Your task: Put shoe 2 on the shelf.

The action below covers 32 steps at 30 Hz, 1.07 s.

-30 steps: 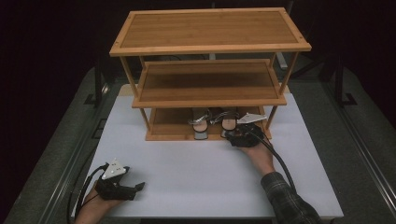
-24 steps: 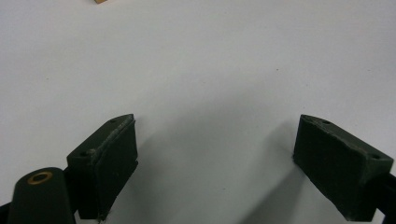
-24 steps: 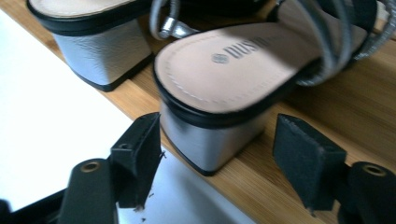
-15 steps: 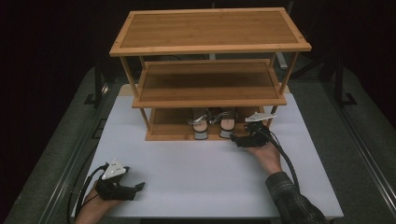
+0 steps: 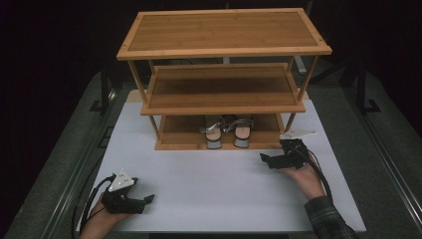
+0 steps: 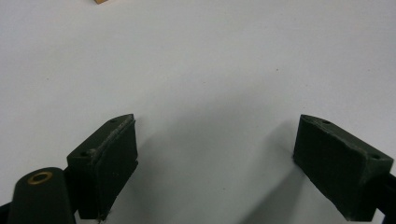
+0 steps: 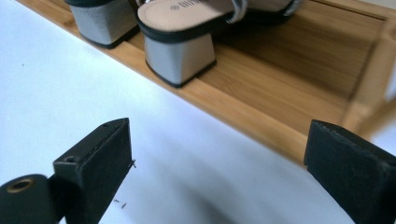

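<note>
A pair of silver strappy sandals with block heels, the left one (image 5: 214,132) and the right one (image 5: 242,130), stands heels outward on the bottom shelf (image 5: 184,142) of a three-tier bamboo rack. My right gripper (image 5: 266,160) lies on the white table in front of the rack's right end, apart from the sandals and pointing left. Its jaws have just been opening and stand open with nothing between them. In the right gripper view (image 7: 219,140) the nearer heel (image 7: 180,53) sits beyond the jaws. My left gripper (image 5: 148,199) rests open at the front left (image 6: 215,128) over bare table.
The rack's middle shelf (image 5: 224,89) and top shelf (image 5: 224,31) carry nothing. The white tabletop (image 5: 219,184) stretches between the two grippers. A white label (image 5: 298,134) lies by the rack's right front leg. Dark rails run along both sides of the table.
My right gripper has drawn back from the bottom shelf, moving right and toward the person, and its jaws have widened. Both sandals stay on the shelf. The left gripper has kept still.
</note>
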{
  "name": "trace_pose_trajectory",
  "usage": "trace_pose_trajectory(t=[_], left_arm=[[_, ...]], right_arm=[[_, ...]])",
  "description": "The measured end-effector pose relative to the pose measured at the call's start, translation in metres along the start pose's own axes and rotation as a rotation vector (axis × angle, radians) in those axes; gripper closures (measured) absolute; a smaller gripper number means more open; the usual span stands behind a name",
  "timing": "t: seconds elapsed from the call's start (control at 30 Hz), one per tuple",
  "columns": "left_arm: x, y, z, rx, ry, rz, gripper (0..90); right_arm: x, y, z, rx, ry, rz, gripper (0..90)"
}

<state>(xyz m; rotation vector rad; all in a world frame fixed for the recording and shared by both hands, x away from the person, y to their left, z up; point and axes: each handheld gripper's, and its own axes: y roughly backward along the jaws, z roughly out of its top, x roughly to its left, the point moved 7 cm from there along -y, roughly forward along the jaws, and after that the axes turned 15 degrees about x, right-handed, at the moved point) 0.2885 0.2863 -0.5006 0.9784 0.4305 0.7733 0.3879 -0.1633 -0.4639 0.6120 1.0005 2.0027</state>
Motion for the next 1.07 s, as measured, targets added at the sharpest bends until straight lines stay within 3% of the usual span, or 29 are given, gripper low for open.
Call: trace_pose_trajectory(t=[0.13, 0.5, 0.7, 0.8, 1.07], left_arm=[[0.0, 0.0, 0.0, -0.004, 0.001, 0.002, 12.8], [0.0, 0.0, 0.0, -0.003, 0.001, 0.0, 12.8], [0.0, 0.0, 0.0, 0.0, 0.0, 0.001, 12.8], [0.0, 0.0, 0.0, 0.001, -0.001, 0.0, 12.8], [0.0, 0.0, 0.0, 0.0, 0.0, 0.0, 12.8]], right_arm=[[-0.003, 0.012, -0.019, 0.006, -0.005, -0.02, 1.8], [-0.019, 0.036, -0.092, 0.066, -0.041, -0.1, 1.8], [-0.029, 0.037, -0.125, 0.117, -0.037, -0.141, 0.3], [-0.031, 0.036, -0.128, 0.107, -0.067, -0.113, 0.4], [-0.031, 0.036, -0.128, 0.108, -0.07, -0.109, 0.4]])
